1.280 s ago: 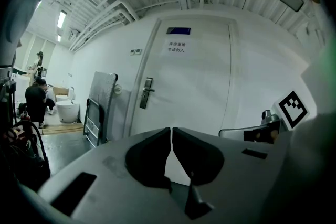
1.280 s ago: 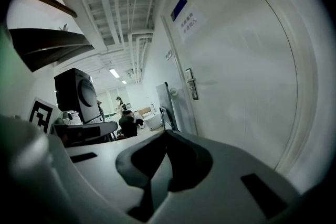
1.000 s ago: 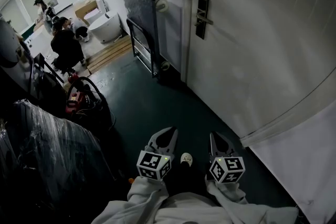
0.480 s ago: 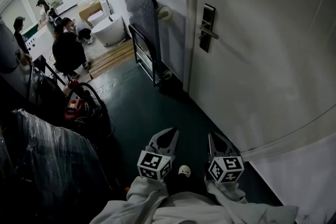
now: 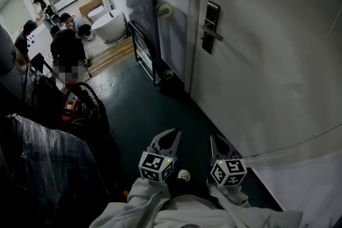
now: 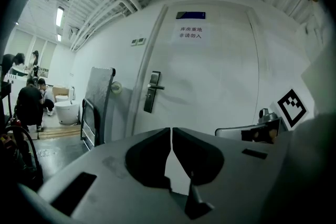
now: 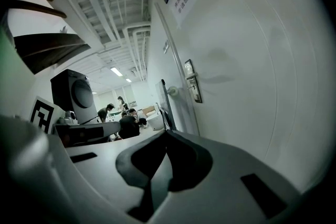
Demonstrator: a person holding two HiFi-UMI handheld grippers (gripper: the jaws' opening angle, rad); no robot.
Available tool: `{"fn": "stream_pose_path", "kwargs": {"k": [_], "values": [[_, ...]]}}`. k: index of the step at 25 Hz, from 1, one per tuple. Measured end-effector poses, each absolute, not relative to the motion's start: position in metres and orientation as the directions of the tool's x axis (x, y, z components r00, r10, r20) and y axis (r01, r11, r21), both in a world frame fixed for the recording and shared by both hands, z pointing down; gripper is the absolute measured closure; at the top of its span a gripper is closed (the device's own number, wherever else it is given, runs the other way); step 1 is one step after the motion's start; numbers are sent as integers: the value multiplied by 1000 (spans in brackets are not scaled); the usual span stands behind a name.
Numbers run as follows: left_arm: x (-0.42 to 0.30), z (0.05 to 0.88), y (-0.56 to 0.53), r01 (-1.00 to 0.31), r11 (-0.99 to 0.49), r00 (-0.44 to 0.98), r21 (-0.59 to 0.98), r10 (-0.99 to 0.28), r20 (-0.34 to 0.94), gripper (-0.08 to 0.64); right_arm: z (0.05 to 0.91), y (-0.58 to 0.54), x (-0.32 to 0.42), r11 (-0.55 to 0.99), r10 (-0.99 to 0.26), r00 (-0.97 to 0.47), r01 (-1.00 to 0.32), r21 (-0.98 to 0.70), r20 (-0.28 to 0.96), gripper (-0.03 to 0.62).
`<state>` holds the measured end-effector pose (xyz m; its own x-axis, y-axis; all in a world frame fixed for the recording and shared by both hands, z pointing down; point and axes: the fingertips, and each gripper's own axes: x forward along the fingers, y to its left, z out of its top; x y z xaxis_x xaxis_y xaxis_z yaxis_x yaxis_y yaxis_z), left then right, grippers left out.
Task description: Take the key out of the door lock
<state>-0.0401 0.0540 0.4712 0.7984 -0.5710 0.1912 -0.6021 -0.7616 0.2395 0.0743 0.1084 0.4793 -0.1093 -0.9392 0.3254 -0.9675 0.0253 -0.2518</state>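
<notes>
Approach stage, likely — left claw (image 5: 172,135) and right claw (image 5: 215,141) hang low, well apart from door lock (image 5: 210,26). Both pinched together, empty; key too small to see.

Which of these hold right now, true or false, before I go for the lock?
1. Both the left claw and the right claw are shut, with nothing between them. True.
2. A paper notice hangs on the door, higher than the lock. True.
3. The left claw is touching the lock. False: both claws are apart from it, with open floor between them and the door.
4. The upended trolley stands to the right of the door. False: in the head view it stands against the wall to the left of the door.
5. Nobody else is in the room. False: several people are in the far background.
</notes>
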Motion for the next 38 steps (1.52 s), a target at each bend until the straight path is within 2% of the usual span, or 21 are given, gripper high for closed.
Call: {"fn": "stream_pose_path", "kwargs": {"k": [18, 38], "values": [[-43, 482, 47, -633, -737, 774, 237, -592, 224, 538, 487, 113, 81, -12, -944, -71, -969, -248, 323, 540], [3, 484, -63, -605, -753, 796, 259, -580, 174, 538, 481, 8, 117, -6, -950, -53, -982, -188, 308, 541]]}}
